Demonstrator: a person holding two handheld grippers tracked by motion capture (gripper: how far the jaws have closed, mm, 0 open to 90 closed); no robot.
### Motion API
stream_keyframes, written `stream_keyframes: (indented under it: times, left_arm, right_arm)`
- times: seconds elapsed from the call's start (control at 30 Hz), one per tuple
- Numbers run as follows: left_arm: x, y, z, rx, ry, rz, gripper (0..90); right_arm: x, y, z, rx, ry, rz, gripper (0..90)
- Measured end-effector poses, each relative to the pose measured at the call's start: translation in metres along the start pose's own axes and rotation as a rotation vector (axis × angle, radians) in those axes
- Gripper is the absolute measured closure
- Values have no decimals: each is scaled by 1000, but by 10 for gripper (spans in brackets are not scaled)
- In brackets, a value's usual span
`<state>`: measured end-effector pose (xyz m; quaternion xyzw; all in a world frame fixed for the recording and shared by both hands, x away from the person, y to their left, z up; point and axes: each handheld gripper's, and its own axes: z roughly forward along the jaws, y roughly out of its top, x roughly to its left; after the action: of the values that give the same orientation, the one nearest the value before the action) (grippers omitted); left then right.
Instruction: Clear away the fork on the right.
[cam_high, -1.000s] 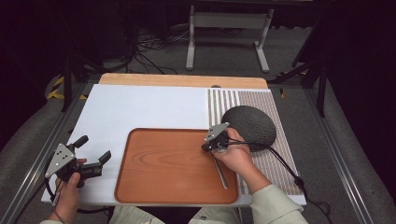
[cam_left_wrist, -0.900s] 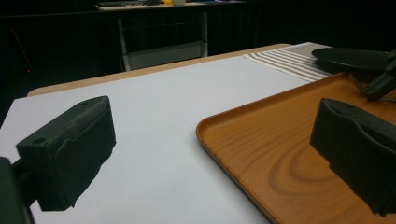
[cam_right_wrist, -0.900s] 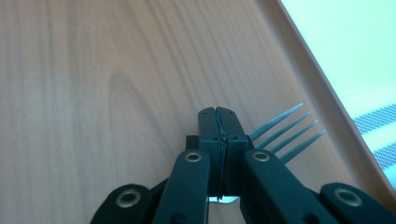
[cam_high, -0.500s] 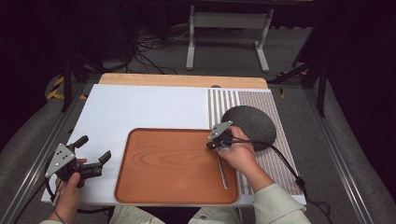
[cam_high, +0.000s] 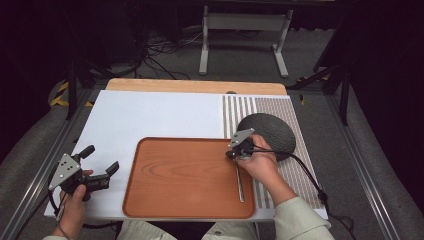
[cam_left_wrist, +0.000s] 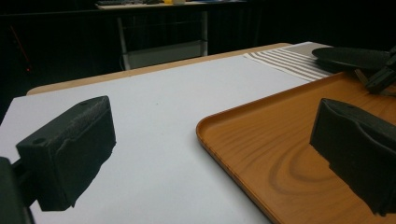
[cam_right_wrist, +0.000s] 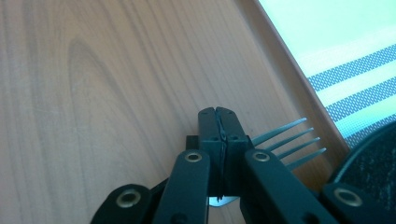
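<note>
A metal fork (cam_high: 240, 182) lies along the right side of a wooden tray (cam_high: 175, 180), its handle pointing toward the person. My right gripper (cam_high: 231, 155) is shut on the fork near its head. In the right gripper view the jaws (cam_right_wrist: 218, 114) are pressed together just above the tray (cam_right_wrist: 93, 93), and the fork's tines (cam_right_wrist: 285, 140) stick out to their right. My left gripper (cam_high: 101, 159) is held left of the tray, open, with nothing in it. In the left gripper view its jaws (cam_left_wrist: 212, 149) stand wide apart over the tray's near-left rim (cam_left_wrist: 280, 140).
A dark round plate (cam_high: 267, 132) sits on a striped placemat (cam_high: 295, 170) right of the tray, close behind the right hand. A white mat (cam_high: 150, 115) covers the table beyond and left of the tray. A cable trails off the right edge.
My right gripper has shifted slightly to the right, toward the plate, with the fork still in it. The left gripper has stayed where it was.
</note>
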<state>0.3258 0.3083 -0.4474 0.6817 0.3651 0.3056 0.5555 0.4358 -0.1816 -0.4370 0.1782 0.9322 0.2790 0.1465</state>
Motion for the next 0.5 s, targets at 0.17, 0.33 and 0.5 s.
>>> stream_keyframes:
  times: [0.17, 0.33, 0.5]
  left_arm:
    - [0, 0, 0, -2, -2, 0, 5]
    - [0, 0, 0, -2, -1, -2, 6]
    - [-1, 0, 1, -3, -2, 0, 6]
  right_arm:
    - [-1, -1, -1, 2, -5, 4, 900]
    - [-1, -3, -2, 5, -15, 17, 900]
    - [-2, -4, -3, -7, -19, 32, 900]
